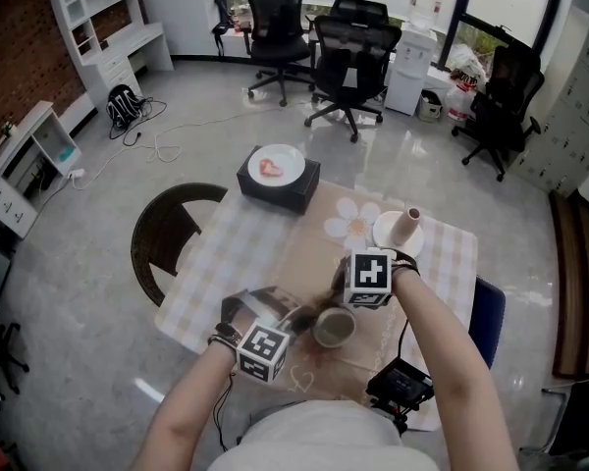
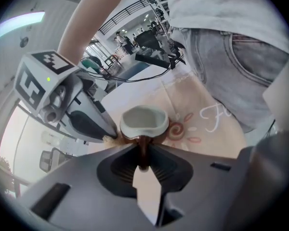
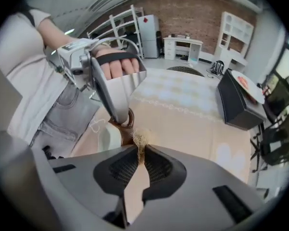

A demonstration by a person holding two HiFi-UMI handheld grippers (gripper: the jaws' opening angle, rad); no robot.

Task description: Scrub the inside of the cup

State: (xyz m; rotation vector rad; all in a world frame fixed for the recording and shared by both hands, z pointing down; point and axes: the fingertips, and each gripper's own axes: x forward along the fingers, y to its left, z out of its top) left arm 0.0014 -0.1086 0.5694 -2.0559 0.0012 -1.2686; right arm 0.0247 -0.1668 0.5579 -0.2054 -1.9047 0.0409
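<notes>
Left gripper (image 2: 143,160): jaws narrow, clamped on the brown handle (image 2: 143,148) of the cup (image 2: 143,120), pale inside, mouth up. Right gripper (image 3: 140,153): jaws nearly together, pinching a straw-coloured scrub tuft (image 3: 140,139); the tuft sits at the cup's rim just beside the handle (inside or outside the rim: cannot tell). From the head view the cup is over a beige mat (image 1: 304,253) near the table's front edge, between the two grippers. Surface: table (image 1: 216,253) under a pale checked cloth, with the mat across its middle. Room: glossy grey floor (image 1: 177,135), brick wall (image 1: 20,47) at left, white shelf desk (image 1: 108,27), windows along the far side. Count: one cup; two white plates, one (image 1: 293,157) on a black box (image 1: 294,192) at the far edge with something red on it, the other (image 1: 383,235) on the mat bearing a beige upright cylinder (image 1: 404,226); one dark wooden chair (image 1: 162,234) at the table's left; at least three black office chairs (image 1: 275,18) by the windows; one white water dispenser (image 1: 410,67).
</notes>
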